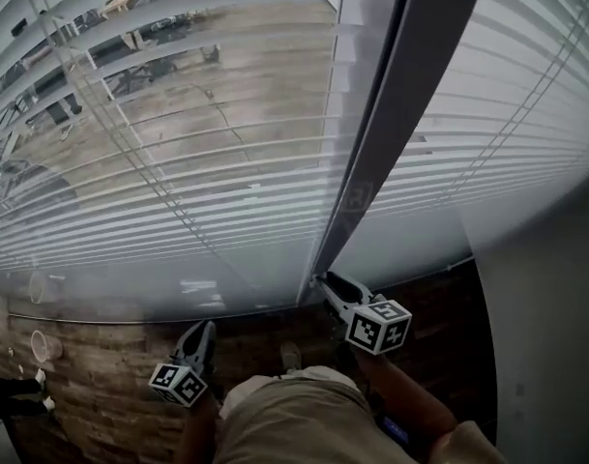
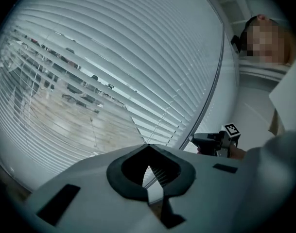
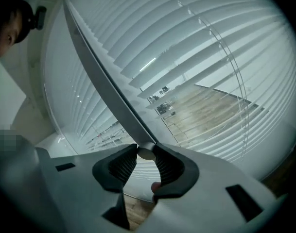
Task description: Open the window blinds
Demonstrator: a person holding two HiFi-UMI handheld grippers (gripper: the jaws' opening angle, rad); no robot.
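A dark grey upright window post [image 1: 410, 95] rises straight from the jaws of the right gripper [image 1: 325, 280]. Ahead of the jaws of the left gripper [image 1: 205, 329], soft daylight and tan paved ground [image 1: 236, 114] show outside the glass. Below both jaws runs a brown brick wall [image 1: 91, 394]. Right of the right jaws stands a plain pale grey wall [image 1: 545, 356].

Cool daylight through the blinds [image 1: 226, 162], dim foreground, strong fisheye bending at edges

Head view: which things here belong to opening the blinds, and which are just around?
Job:
window blinds
tilt wand
right gripper, clamped on the wand's end

Just there:
left gripper, shut, empty
brick wall below the blinds
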